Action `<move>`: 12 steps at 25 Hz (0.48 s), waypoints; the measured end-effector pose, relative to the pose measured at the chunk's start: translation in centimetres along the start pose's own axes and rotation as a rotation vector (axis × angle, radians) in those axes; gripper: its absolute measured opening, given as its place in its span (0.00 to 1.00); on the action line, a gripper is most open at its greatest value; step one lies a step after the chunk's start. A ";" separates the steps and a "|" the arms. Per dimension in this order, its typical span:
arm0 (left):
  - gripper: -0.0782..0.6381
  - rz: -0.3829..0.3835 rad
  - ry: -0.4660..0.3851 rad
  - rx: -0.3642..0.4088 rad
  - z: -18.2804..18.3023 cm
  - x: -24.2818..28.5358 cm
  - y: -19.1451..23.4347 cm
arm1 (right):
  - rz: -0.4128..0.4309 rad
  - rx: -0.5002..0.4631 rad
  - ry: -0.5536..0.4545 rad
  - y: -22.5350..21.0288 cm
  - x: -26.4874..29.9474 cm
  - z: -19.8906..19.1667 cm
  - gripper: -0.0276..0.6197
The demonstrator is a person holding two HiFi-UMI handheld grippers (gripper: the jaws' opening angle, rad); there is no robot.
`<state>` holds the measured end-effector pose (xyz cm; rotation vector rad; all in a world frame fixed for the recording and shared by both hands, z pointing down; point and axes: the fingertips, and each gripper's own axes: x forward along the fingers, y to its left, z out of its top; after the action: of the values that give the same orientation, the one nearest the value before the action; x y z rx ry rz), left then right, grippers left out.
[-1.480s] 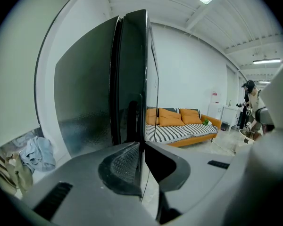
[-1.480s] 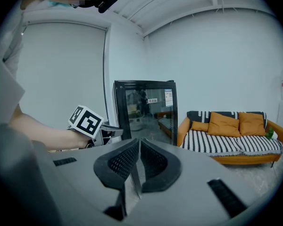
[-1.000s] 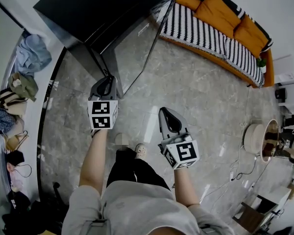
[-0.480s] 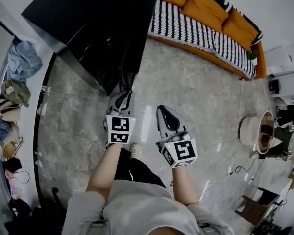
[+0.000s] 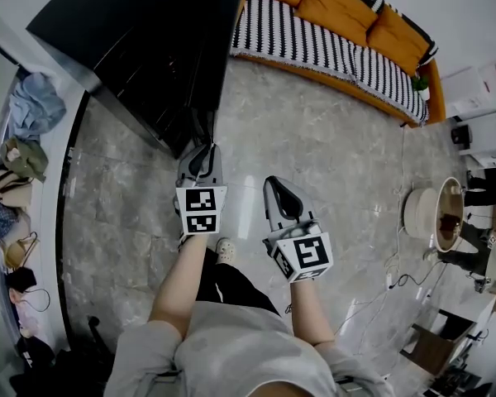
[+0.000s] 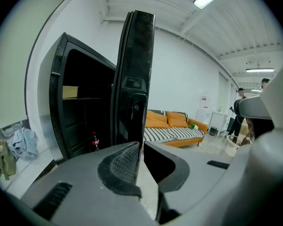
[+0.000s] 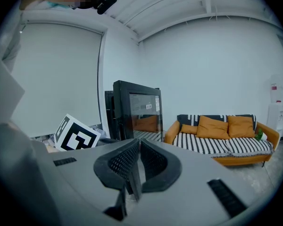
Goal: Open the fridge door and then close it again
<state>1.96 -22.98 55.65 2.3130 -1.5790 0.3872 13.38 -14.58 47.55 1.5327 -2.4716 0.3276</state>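
The black fridge [image 5: 140,48] stands at the upper left of the head view with its glass door [image 5: 223,64] swung open. My left gripper [image 5: 202,149] is at the door's free edge. In the left gripper view the door [image 6: 134,79] stands edge-on and runs down between the jaws of the left gripper [image 6: 140,147], which is shut on that edge. Left of the door the fridge's dark inside shows shelves and a cola bottle [image 6: 94,140]. My right gripper [image 5: 279,190] hangs to the right over the floor; the right gripper [image 7: 139,147] is shut and holds nothing. The fridge [image 7: 137,109] lies ahead of it.
An orange sofa [image 5: 339,31] with a striped cover runs along the far wall. Clothes and bags [image 5: 25,139] lie along the left wall. A round stool [image 5: 434,213] and floor cables [image 5: 397,279] are at the right, where a person [image 6: 238,112] stands.
My left gripper has moved right with the door's free edge, and the door now shows more edge-on from above. The right gripper has shifted only slightly.
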 end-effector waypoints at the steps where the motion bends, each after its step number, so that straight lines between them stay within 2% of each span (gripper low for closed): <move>1: 0.15 0.003 0.000 -0.002 0.0 0.0 -0.1 | 0.001 0.001 0.000 0.0 -0.2 -0.1 0.08; 12: 0.15 -0.056 0.007 0.026 0.0 0.9 -3.9 | 0.000 -0.004 -0.006 -0.9 -1.7 -0.3 0.08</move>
<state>5.96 -22.39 55.62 2.3664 -1.5112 0.4040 14.96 -13.41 47.44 1.5346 -2.4747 0.3185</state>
